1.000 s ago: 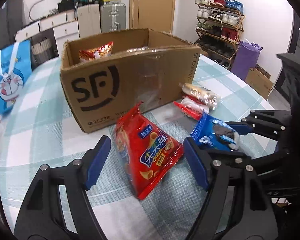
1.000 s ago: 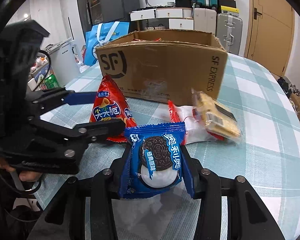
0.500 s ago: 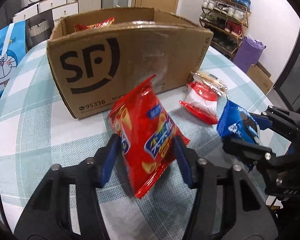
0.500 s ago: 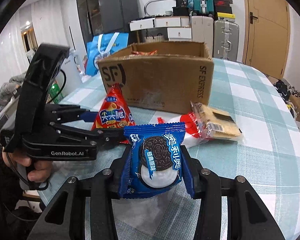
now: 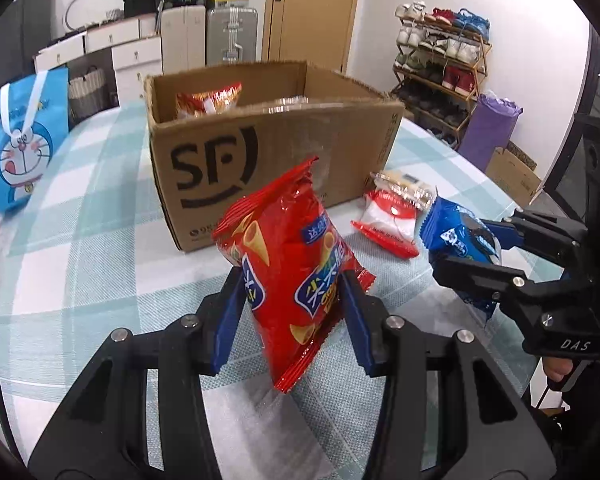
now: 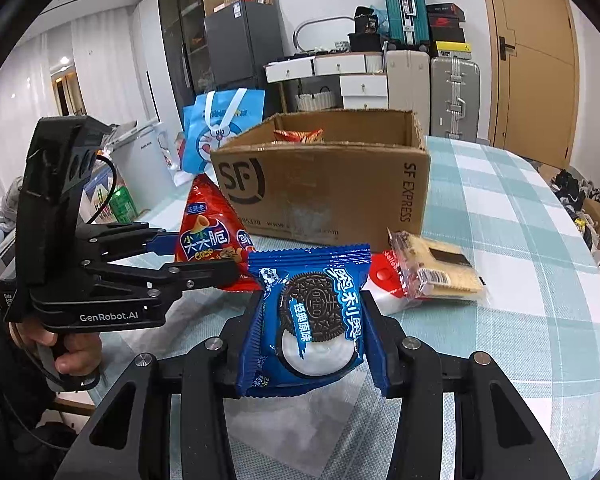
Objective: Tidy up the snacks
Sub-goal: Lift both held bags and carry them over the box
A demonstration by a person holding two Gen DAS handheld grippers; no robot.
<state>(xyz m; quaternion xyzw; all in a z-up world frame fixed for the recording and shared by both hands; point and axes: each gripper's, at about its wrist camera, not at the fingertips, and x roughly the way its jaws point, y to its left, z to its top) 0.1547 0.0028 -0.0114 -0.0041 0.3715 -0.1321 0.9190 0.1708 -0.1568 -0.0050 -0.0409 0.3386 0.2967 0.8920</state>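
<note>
My left gripper point(image 5: 292, 280) has its jaws closing on a red chip bag point(image 5: 288, 256). Both blue pads press its sides and hold it upright in front of the cardboard SF box point(image 5: 284, 160). The right gripper point(image 6: 312, 304) is shut on a blue Oreo packet point(image 6: 308, 316), held above the table to the right of the red bag point(image 6: 208, 236). The open box point(image 6: 332, 192) has an orange snack bag point(image 5: 208, 100) inside. A red-and-white packet point(image 5: 388, 220) and a clear cracker packet point(image 5: 404, 188) lie on the table by the box's right corner.
The table point(image 5: 80, 240) has a teal checked cloth. A blue cartoon gift bag point(image 5: 20, 148) stands at its far left edge. Suitcases, white drawers, a door and a shoe rack point(image 5: 440, 68) lie beyond the table. A hand point(image 6: 76, 352) holds the left gripper's handle.
The left jaws went from wide apart around the red bag lying flat to pressing on it, and the bag now stands upright. The right gripper kept hold of the Oreo packet and rose slightly.
</note>
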